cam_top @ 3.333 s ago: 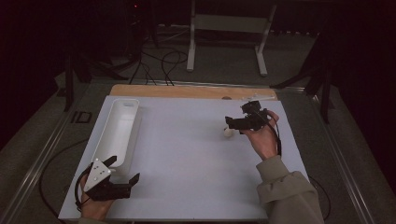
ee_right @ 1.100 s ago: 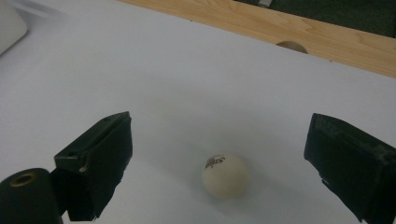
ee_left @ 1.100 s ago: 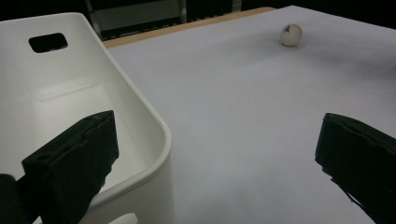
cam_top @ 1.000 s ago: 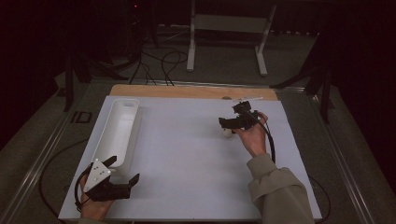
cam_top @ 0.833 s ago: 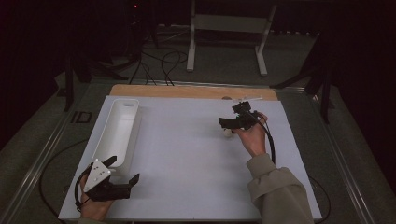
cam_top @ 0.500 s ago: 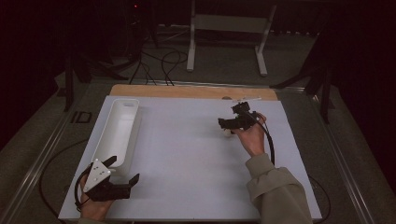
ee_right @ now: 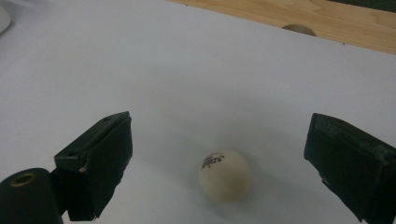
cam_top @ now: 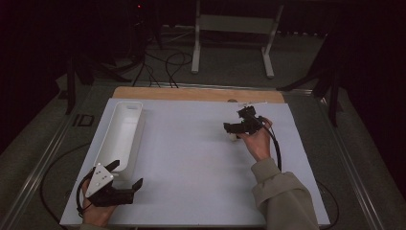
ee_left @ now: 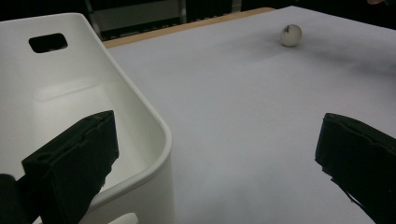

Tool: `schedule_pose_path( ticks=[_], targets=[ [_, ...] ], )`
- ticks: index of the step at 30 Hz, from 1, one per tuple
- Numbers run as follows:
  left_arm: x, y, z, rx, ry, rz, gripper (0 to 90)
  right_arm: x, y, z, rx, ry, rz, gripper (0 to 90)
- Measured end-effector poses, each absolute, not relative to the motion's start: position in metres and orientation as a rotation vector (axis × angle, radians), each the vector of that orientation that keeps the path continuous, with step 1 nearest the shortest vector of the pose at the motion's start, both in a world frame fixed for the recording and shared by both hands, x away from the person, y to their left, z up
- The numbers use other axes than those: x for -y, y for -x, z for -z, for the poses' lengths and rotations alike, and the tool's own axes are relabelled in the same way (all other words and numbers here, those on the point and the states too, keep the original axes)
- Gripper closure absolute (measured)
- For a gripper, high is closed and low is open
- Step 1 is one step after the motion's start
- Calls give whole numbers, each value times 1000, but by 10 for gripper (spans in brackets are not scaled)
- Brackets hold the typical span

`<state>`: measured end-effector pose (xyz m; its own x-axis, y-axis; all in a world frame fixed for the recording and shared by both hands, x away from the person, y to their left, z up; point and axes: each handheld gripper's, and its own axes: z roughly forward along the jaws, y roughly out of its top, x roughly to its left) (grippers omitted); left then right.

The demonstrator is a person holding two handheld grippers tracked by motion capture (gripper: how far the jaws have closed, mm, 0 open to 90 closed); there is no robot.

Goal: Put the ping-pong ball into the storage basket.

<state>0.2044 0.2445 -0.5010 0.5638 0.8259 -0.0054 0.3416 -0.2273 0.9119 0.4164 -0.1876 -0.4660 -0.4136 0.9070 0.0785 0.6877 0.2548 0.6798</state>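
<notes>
Lying on the white table sheet (ee_right: 187, 70), the ball (ee_right: 224, 175) was small, round and cream-white, its red-and-black print facing up toward the camera; a sphere, it had no long axis. The right gripper (ee_right: 219, 163) stood wide open around it, untouching. The left gripper (ee_left: 215, 158) gaped empty beside the white bin (ee_left: 140, 121)

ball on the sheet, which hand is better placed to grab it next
Right. The right tongs are open with the ball between the jaws, untouched; the left tongs sit far off beside the white bin.
</notes>
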Motion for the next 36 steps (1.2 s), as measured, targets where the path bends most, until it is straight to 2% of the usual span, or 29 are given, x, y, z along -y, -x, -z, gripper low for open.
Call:
schedule_pose_path(
  ticks=[36],
  targets=[
    [-245,-204,501,-958,-1809,-612,0,186,-422,489,-2276,-1530,-853,89]
  ],
)
